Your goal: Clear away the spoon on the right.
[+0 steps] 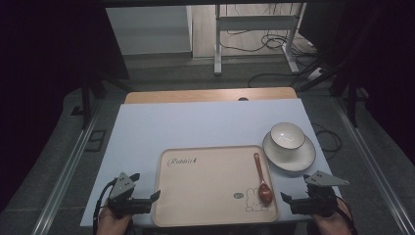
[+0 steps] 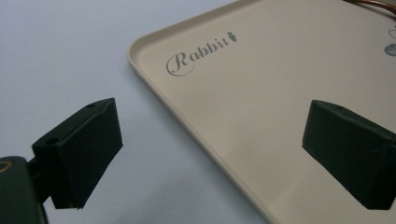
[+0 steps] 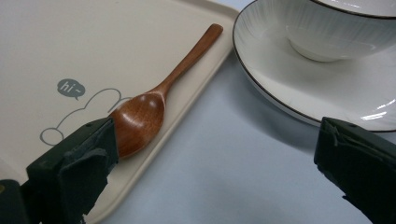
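Observation:
A beige tray [image 1: 205, 191] printed with "Rabbit" and a rabbit drawing lies at the table's near middle. A brown wooden spoon [image 1: 262, 180] rests along the tray's right side, bowl end toward me. A white bowl [image 1: 287, 134] stands on a white plate [image 1: 296, 157] to the tray's right. My left gripper [image 1: 153, 200] is open at the tray's near left corner; its jaws straddle the tray's edge [image 2: 154, 88]. My right gripper [image 1: 288, 202] is open near the tray's right corner. One jaw sits just beside the spoon [image 3: 142, 119], the other near the plate [image 3: 280, 84].
A white sheet [image 1: 195, 125] covers the table, with a wooden strip [image 1: 210, 95] at its far edge. Beyond it, a metal desk frame [image 1: 218, 44] and cables lie on the floor. Dark stands flank both sides of the table.

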Demonstrator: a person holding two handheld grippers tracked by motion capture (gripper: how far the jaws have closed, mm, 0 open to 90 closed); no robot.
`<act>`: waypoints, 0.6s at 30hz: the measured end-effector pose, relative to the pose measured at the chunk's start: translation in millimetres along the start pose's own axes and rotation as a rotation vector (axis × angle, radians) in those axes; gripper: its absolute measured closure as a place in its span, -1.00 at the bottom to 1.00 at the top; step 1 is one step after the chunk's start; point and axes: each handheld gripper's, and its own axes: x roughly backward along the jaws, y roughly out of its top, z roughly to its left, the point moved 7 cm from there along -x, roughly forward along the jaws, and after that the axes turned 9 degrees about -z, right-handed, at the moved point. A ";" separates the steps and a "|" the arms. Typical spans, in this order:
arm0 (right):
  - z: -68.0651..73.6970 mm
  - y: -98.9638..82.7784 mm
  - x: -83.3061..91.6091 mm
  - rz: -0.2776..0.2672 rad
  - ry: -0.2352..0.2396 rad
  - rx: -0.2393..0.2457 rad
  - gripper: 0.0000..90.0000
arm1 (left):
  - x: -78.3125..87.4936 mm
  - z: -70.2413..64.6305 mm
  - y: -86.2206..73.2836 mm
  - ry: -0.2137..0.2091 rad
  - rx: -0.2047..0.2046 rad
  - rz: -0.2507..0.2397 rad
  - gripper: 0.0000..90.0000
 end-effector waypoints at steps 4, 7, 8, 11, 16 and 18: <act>-0.4 -1.8 2.5 -0.001 0.000 0.003 -1.00 | 0.0 0.0 0.0 0.000 0.000 0.000 -0.90; -1.2 -3.7 4.5 0.000 -0.009 0.005 -1.00 | 0.0 0.1 0.0 0.000 0.000 0.000 -0.90; -1.5 -4.6 5.5 0.000 -0.012 0.005 -1.00 | 0.0 0.1 0.0 0.001 0.001 0.000 -0.90; -3.1 -6.8 8.8 0.002 -0.031 0.005 -1.00 | 0.0 0.3 0.0 0.001 0.002 -0.001 -0.90; -6.0 -10.2 14.1 -0.001 -0.058 -0.001 -1.00 | -0.1 0.2 -0.1 0.002 0.002 0.001 -0.90; -7.4 -11.7 17.0 -0.002 -0.068 -0.004 -1.00 | -0.1 0.4 -0.1 0.002 0.003 0.001 -0.90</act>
